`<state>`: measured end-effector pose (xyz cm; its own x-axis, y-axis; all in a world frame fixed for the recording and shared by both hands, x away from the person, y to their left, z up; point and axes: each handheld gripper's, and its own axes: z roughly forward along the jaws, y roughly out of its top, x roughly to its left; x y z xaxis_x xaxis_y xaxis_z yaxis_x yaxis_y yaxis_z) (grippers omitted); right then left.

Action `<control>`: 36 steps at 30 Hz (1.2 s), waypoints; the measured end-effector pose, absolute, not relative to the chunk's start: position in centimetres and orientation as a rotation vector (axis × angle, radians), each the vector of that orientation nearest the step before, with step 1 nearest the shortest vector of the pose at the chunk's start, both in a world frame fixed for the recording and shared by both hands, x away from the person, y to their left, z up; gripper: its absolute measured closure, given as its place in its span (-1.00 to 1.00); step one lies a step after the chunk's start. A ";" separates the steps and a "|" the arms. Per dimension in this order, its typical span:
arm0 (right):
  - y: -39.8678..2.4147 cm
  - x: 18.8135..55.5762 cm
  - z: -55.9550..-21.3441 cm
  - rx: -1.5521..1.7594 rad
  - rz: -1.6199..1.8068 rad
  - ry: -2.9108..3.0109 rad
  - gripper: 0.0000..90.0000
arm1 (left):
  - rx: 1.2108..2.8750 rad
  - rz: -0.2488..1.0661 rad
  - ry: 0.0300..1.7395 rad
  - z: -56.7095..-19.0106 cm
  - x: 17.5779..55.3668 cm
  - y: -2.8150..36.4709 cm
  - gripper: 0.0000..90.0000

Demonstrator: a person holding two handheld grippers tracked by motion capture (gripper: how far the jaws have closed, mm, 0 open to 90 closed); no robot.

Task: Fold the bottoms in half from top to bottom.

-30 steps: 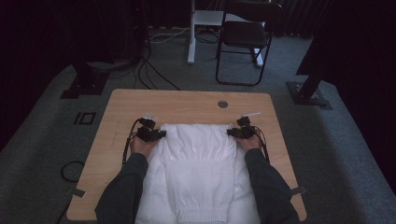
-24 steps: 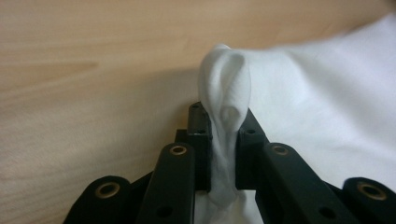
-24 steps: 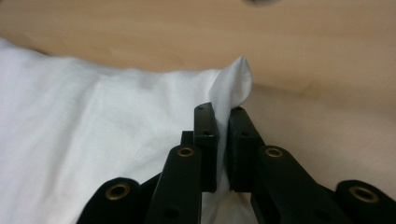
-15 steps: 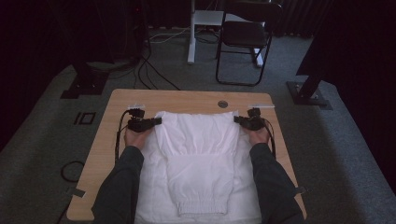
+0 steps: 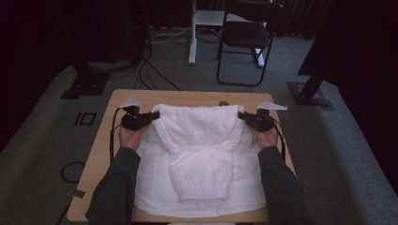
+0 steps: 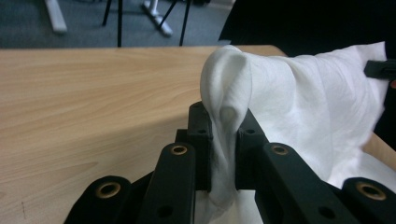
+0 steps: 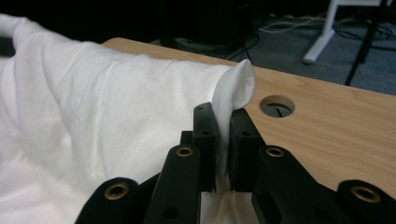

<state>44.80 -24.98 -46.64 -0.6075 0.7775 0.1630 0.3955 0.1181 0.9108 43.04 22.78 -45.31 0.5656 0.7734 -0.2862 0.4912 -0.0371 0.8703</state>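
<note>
A white garment [image 5: 197, 154] lies spread on the wooden table [image 5: 187, 96], its ribbed hem toward the near edge. My left gripper [image 5: 154, 115] is shut on the garment's far left corner, lifted off the table. In the left gripper view the jaws [image 6: 224, 116] pinch a fold of white cloth [image 6: 299, 93]; they have just been closing on it. My right gripper [image 5: 241, 116] is shut on the far right corner. The right gripper view has the cloth [image 7: 93, 102] squeezed between the jaws [image 7: 223, 116]. The raised top edge stretches between both grippers.
A round cable hole [image 7: 277, 106] sits in the table near the far edge. Beyond the table stand a black chair [image 5: 246, 37], a white desk leg [image 5: 191, 33] and two dark stand bases [image 5: 80, 84] [image 5: 309, 93]. Cables run over the grey carpet.
Both hands have risen and moved toward the far edge and apart, pulling the garment's upper layer up and taut. The ribbed hem has come into sight lower down.
</note>
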 end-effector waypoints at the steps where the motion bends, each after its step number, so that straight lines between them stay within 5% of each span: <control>1: -25.1 44.2 -46.6 1.125 1.488 2.055 0.86 | 1.685 0.322 1.053 -45.2 42.5 22.8 0.81; 20: -26.2 34.8 -50.7 1.093 1.434 2.200 0.86 | 1.873 0.284 0.999 -49.8 32.9 22.4 0.79; 30: -25.1 33.0 -56.4 1.203 1.281 2.380 0.85 | 2.101 0.298 1.067 -54.7 32.1 20.0 0.78; 36: -24.4 33.9 -56.2 1.234 1.244 2.395 0.85 | 2.097 0.323 1.107 -54.5 33.4 19.8 0.78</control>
